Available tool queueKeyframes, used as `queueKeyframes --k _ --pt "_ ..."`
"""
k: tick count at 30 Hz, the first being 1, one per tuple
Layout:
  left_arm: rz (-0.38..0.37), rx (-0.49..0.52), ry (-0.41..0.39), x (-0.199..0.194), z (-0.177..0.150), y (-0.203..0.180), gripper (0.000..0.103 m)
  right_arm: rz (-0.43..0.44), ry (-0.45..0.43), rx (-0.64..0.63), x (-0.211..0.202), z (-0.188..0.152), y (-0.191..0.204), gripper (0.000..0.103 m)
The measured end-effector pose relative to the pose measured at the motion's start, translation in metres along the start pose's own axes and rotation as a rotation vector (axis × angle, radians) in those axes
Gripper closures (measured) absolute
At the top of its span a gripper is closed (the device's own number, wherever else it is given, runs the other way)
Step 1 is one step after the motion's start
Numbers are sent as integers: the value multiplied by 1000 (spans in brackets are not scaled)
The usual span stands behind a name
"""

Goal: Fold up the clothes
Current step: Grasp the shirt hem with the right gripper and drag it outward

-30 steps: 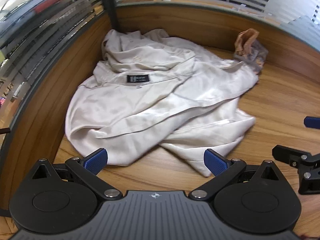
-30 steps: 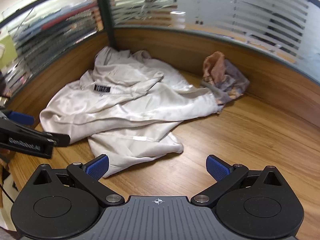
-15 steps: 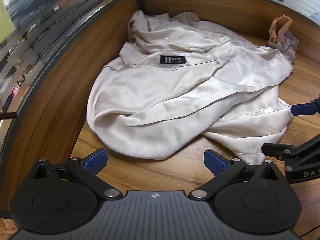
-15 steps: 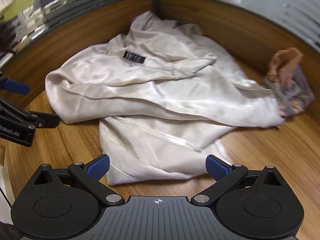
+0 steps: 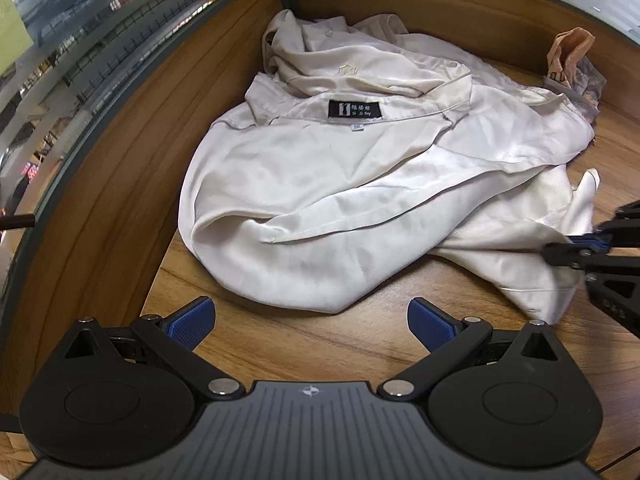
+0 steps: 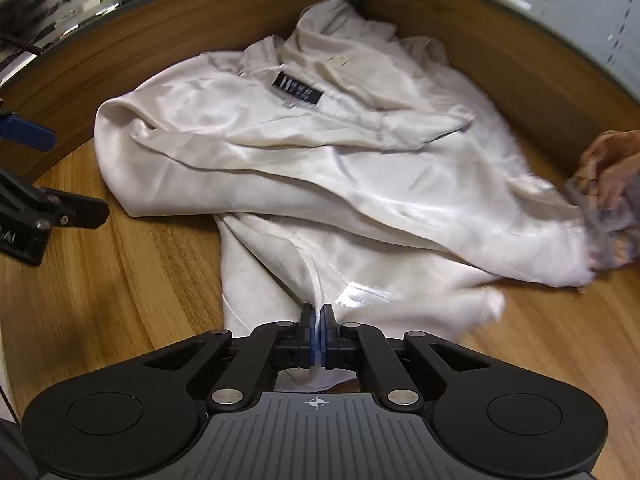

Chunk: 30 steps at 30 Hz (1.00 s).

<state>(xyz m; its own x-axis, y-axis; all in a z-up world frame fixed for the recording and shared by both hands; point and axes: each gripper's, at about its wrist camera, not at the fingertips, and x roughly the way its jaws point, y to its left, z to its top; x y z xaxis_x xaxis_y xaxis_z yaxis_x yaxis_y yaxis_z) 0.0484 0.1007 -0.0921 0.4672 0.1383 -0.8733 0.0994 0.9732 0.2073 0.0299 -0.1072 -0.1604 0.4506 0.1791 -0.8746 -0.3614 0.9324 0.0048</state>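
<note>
My right tongs (image 6: 318,326) have just closed on the near hem of the crumpled cream shirt (image 5: 360,184) lying on the wooden bench (image 5: 328,340). My left tongs (image 5: 310,318) hang wide open, empty, just short of its near edge. Next, probably: grip there and spread it flat.

Right gripper (image 6: 318,330) dropped onto cream shirt (image 6: 320,184); jaws just closed, pinching near hem fold.

Illumination is even and moderately bright, with soft shadows. Fisheye distortion bends the frame edges strongly in both views. The right wrist view shows motion blur, strongest at right; the left wrist view is sharp.
</note>
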Motion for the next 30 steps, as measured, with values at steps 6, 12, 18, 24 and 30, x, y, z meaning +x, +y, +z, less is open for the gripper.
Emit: queueKeyframes --k 6,12,18,24,30 --pt "-13 14 -23 -11 0 -9 0 -53 2 66 -35 -34 -23 99" --pt "-24 26 -31 -22 -4 -24 0 -124 24 164 -74 -80 -57 99" --pt "-41 74 -64 -40 -15 -60 0 -198 51 232 -109 -124 -93 100" --pt "-60 69 -71 -62 -28 -103 0 -263 73 288 -149 -176 -132 100" --pt "-82 75 -67 -81 -43 -150 0 -326 115 352 -193 -234 -177 100"
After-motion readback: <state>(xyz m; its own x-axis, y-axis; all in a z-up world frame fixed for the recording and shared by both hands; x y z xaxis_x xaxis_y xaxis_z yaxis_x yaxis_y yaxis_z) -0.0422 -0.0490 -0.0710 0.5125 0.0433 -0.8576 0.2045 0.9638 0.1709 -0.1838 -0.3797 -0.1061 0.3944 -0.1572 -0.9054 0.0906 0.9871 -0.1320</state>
